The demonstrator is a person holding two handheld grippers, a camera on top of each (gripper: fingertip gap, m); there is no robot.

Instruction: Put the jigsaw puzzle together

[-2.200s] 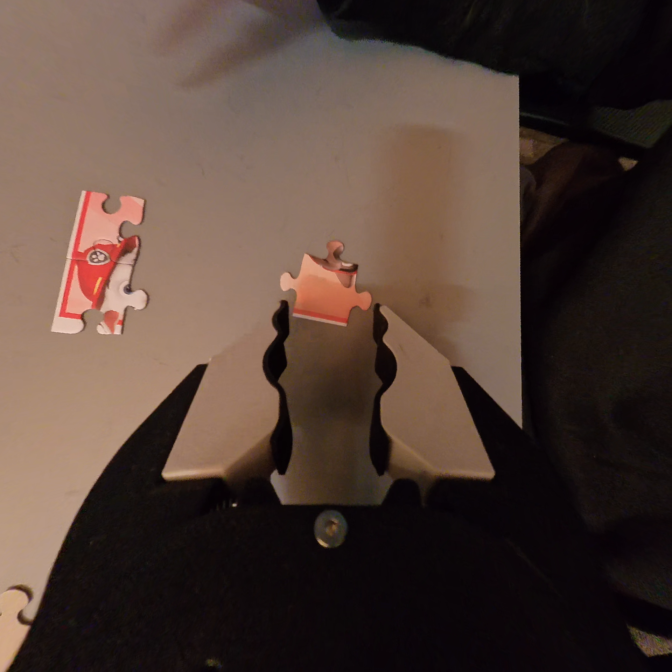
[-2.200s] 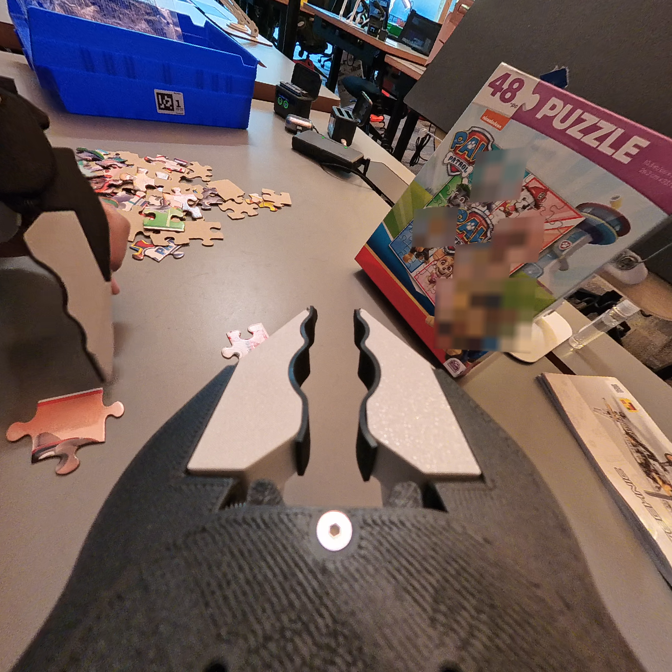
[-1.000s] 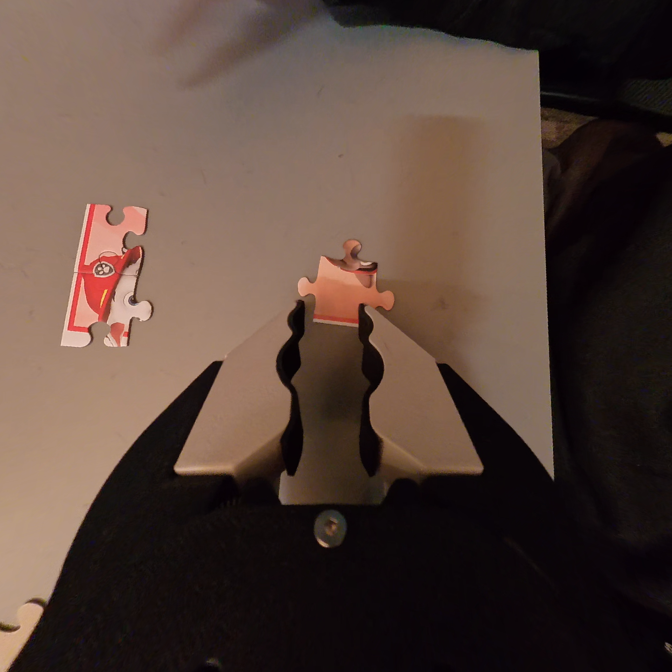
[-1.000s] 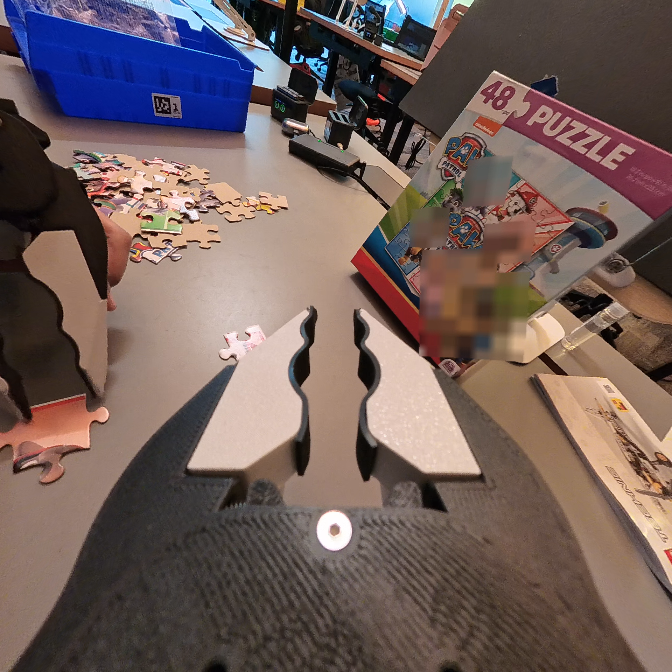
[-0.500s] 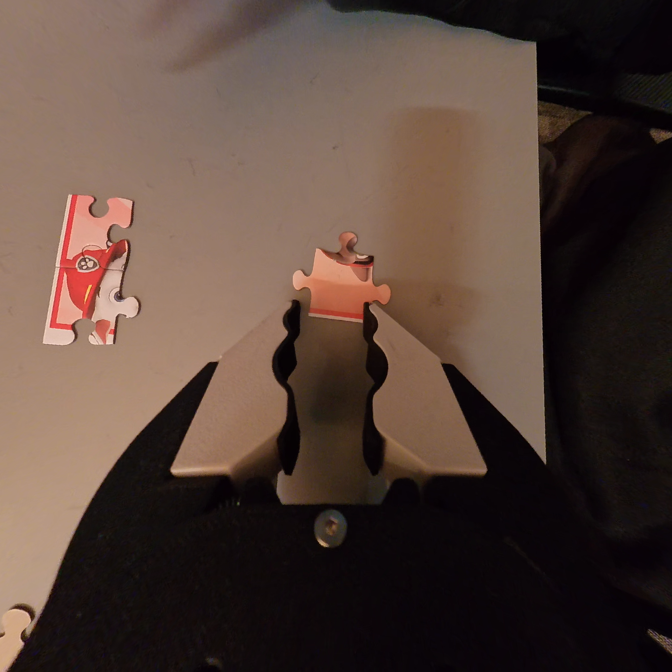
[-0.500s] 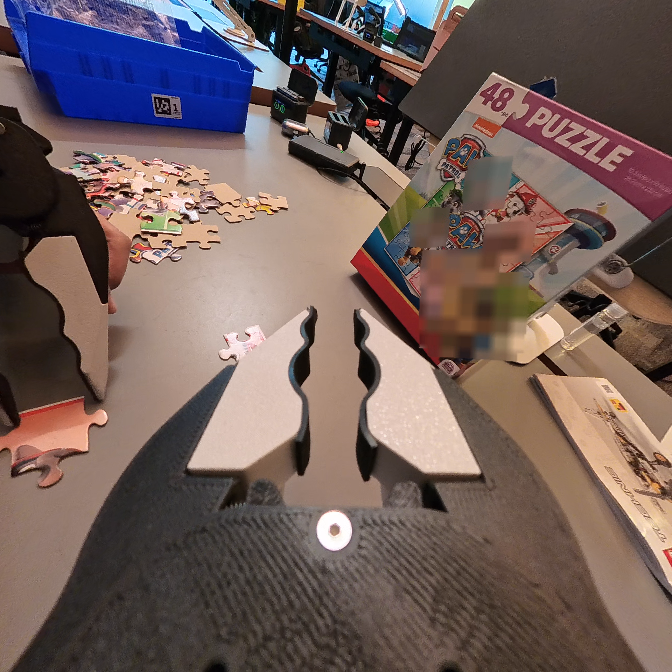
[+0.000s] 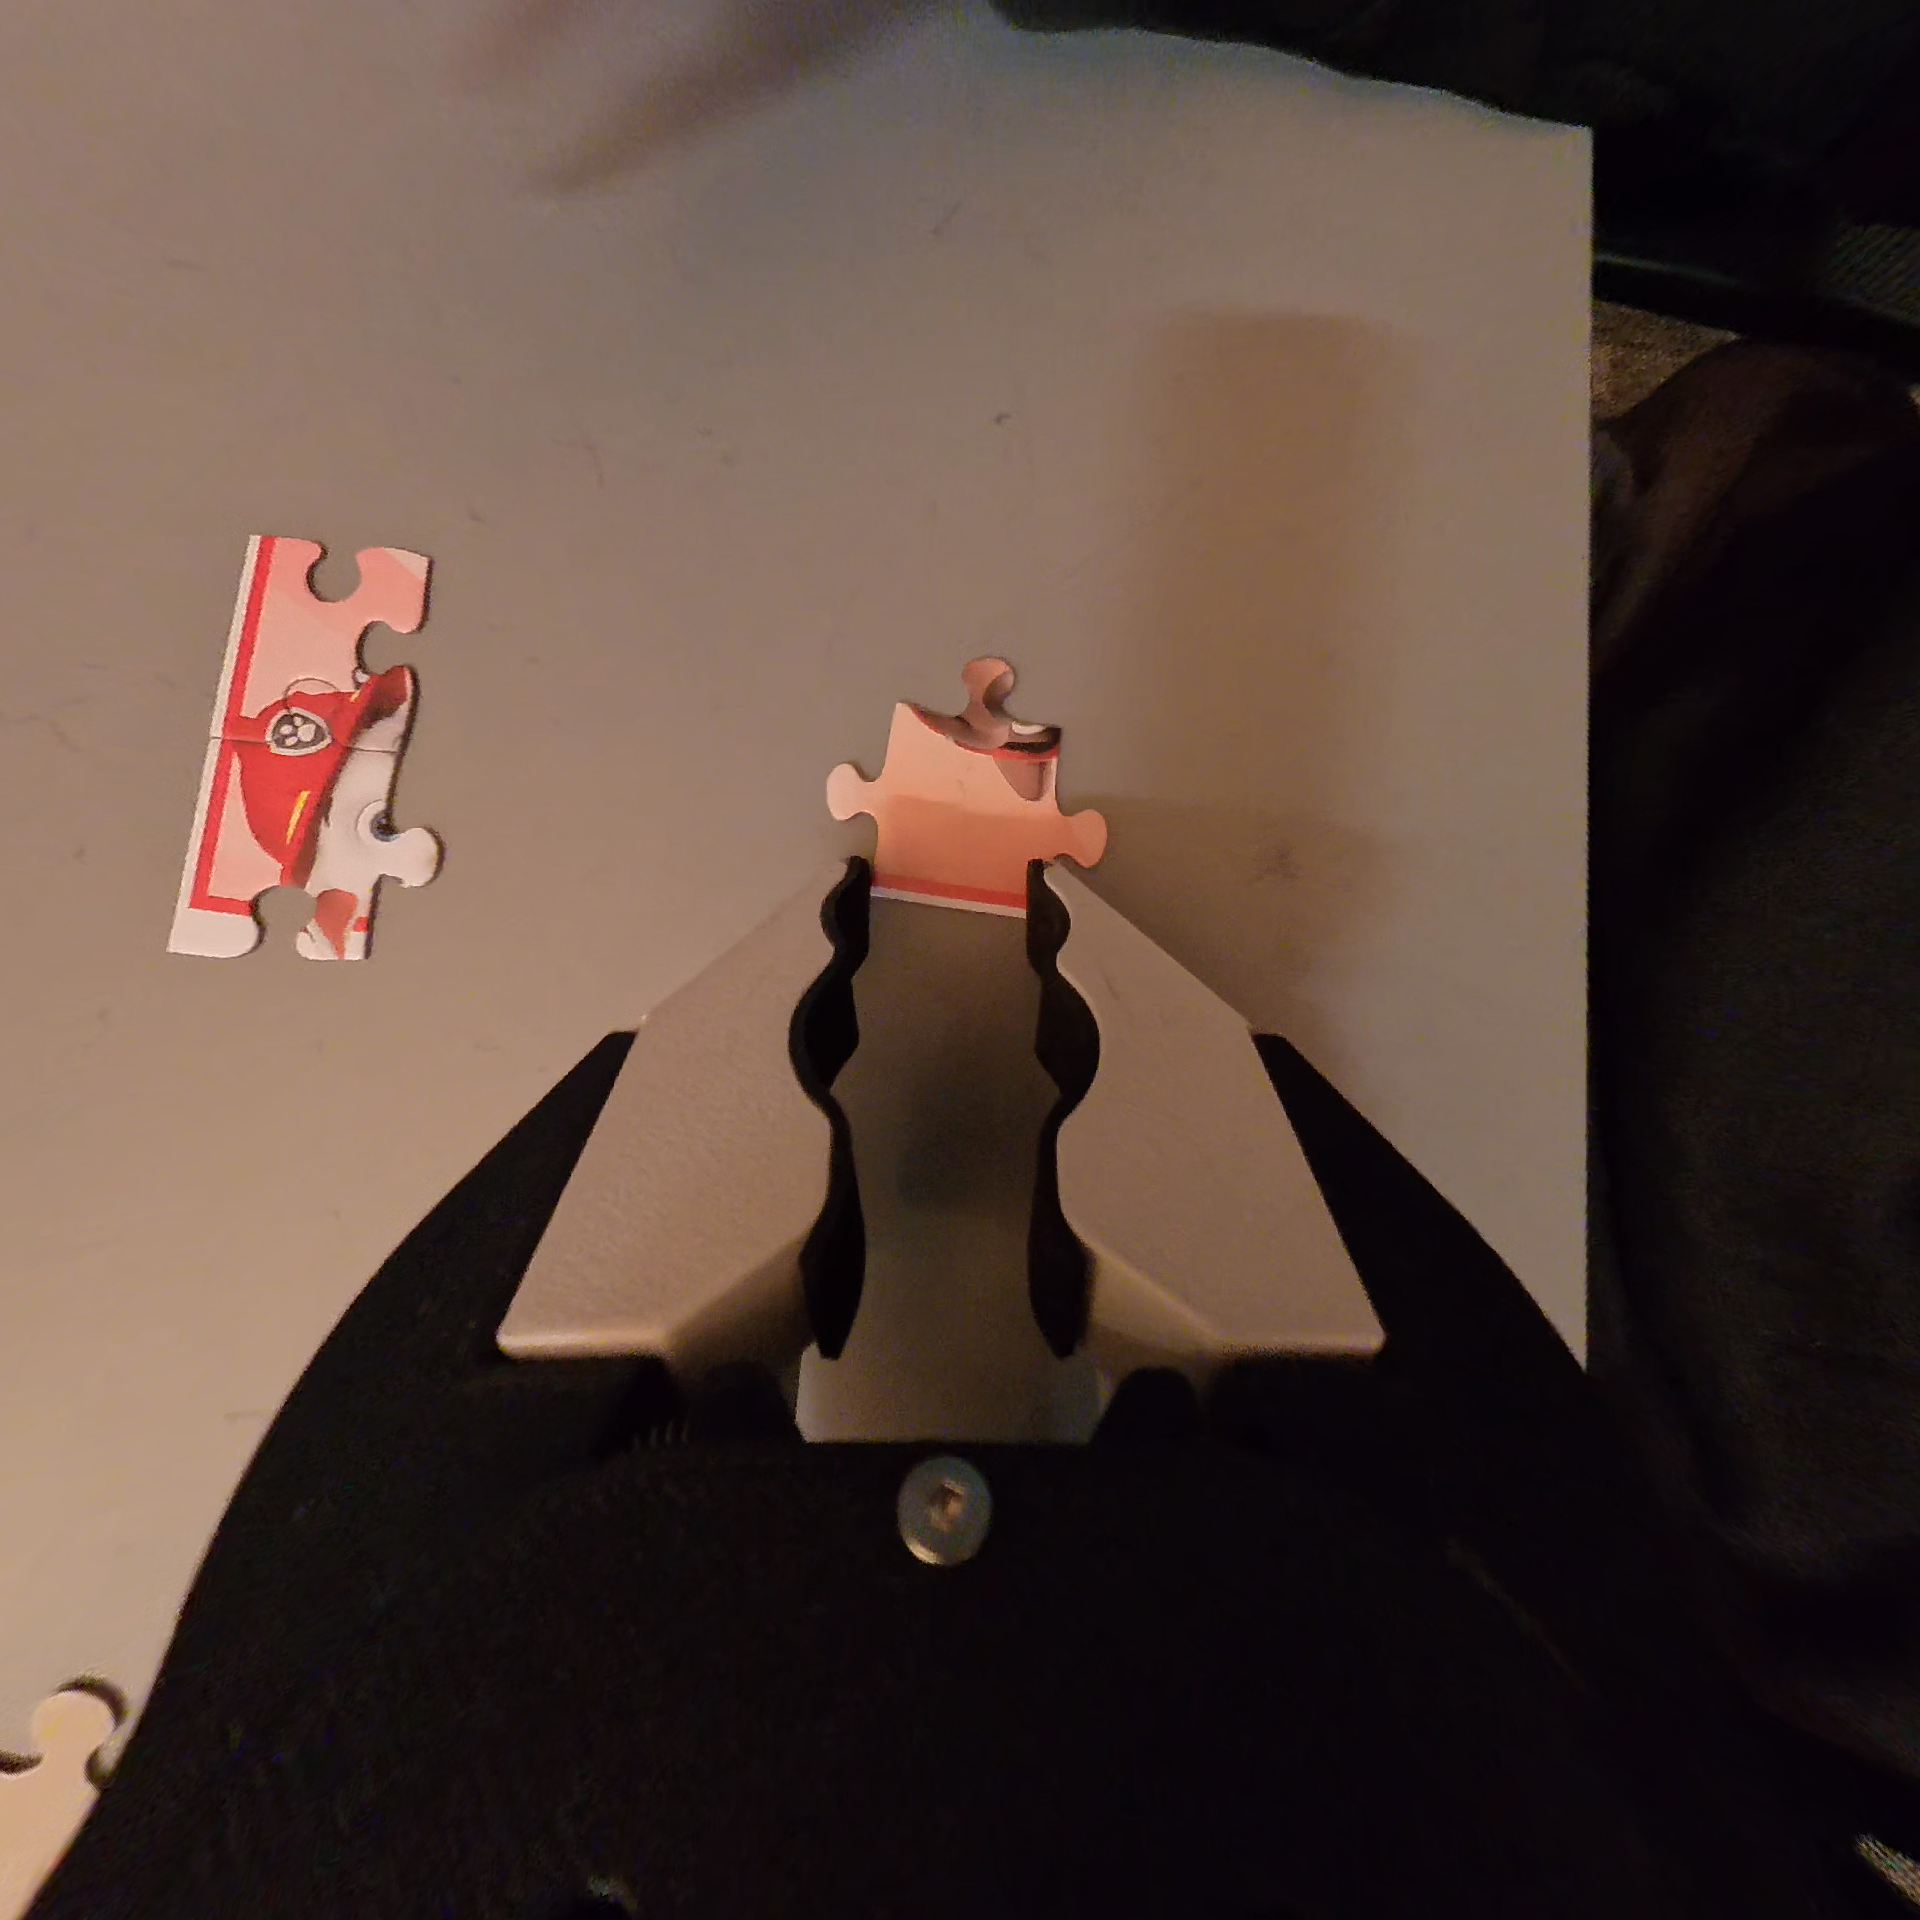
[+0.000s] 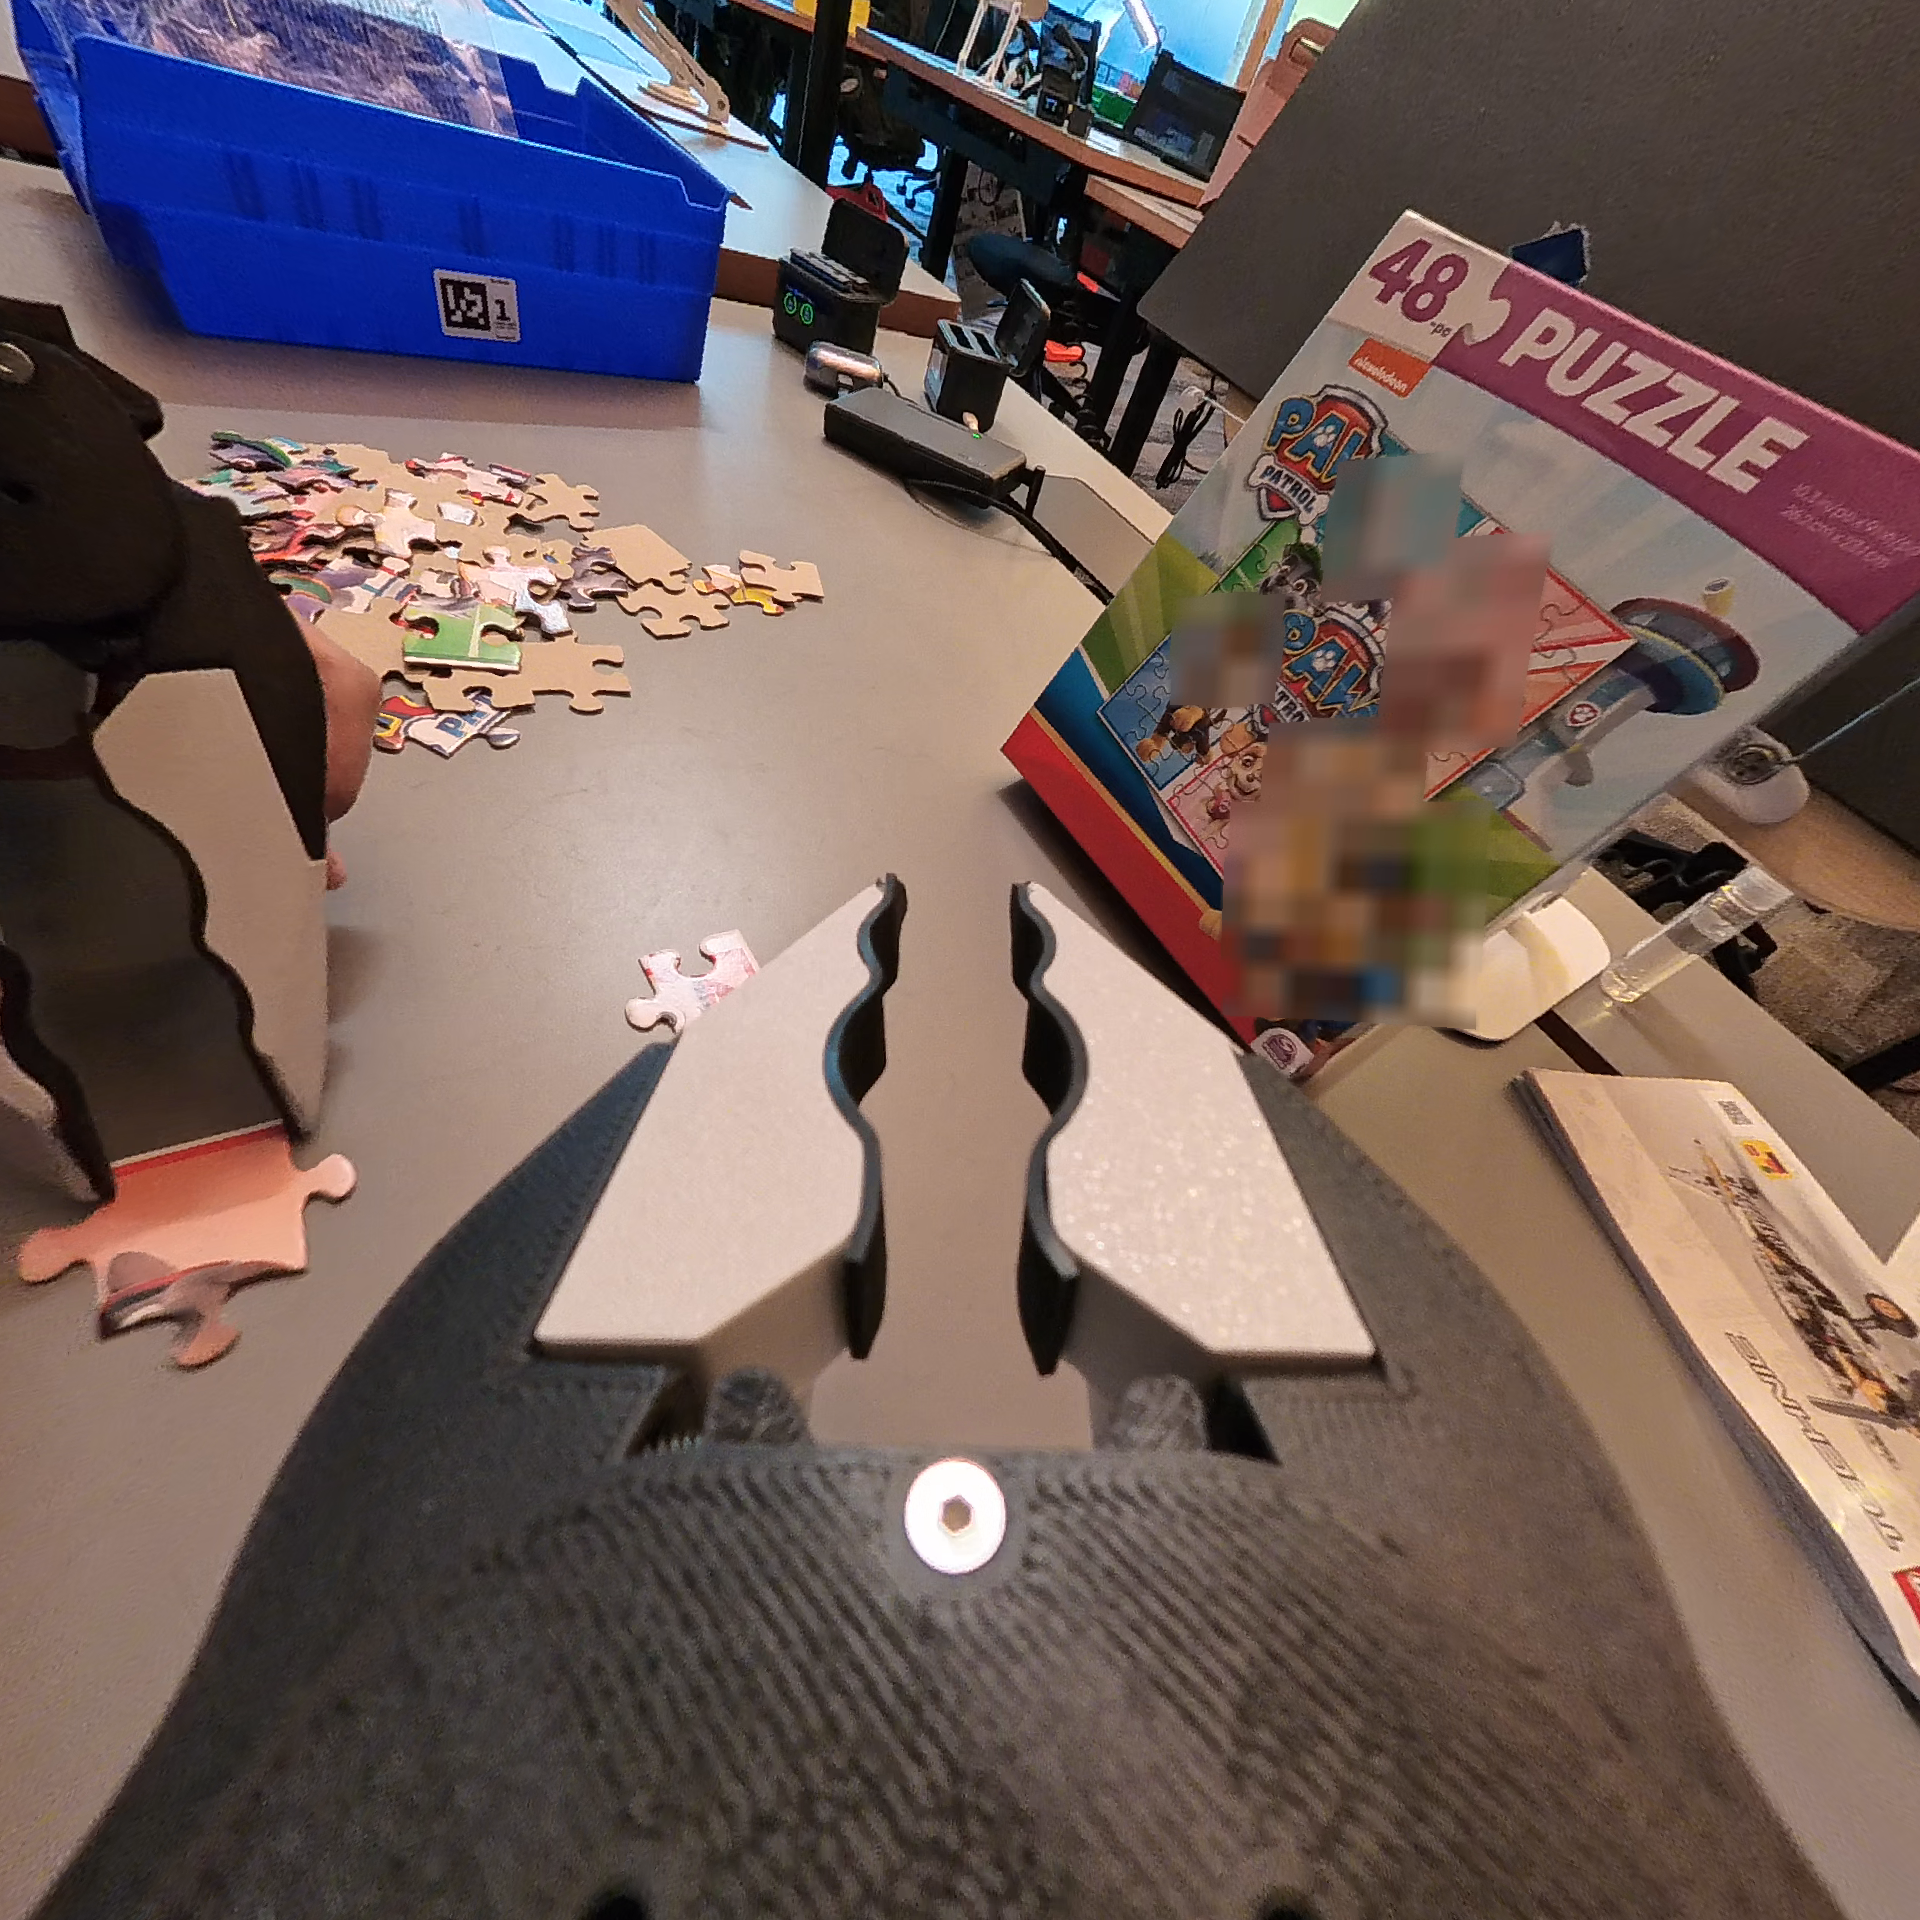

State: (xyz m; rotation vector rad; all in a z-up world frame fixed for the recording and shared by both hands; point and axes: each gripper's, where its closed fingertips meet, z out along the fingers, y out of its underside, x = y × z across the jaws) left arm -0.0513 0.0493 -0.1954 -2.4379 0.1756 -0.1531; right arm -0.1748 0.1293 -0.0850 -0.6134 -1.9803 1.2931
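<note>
A pink puzzle piece (image 7: 966, 800) with a red edge strip lies flat on the grey table (image 7: 727, 364). My left gripper (image 7: 945, 873) stands over its near edge. Its two pads (image 7: 844, 904) sit against the piece's left and right sides with no gap showing. The right wrist view shows the same: the left gripper (image 8: 192, 1153) points down onto the piece (image 8: 197, 1216), which rests on the table. Two joined red-and-white pieces (image 7: 301, 748) lie to the left. My right gripper (image 8: 956, 894) hovers over the table, open and empty.
A pile of loose pieces (image 8: 468, 582) and a blue bin (image 8: 395, 239) lie at the far left. A puzzle box (image 8: 1455, 623) leans at the right, with a booklet (image 8: 1766, 1299) nearer. The table's edge (image 7: 1584, 727) is close on the piece's right. A pink-and-white piece (image 8: 691, 977) lies by my right gripper's left finger. Some 20 cm of space lies between my two pairs of fingers. The pink-and-white piece (image 8: 691, 977) lies around 10 cm away from my left fingertips.
The left jaws narrowed at the pink piece, opened a little, then closed onto its two sides. The piece stays flat on the table. The right gripper has hardly moved.
</note>
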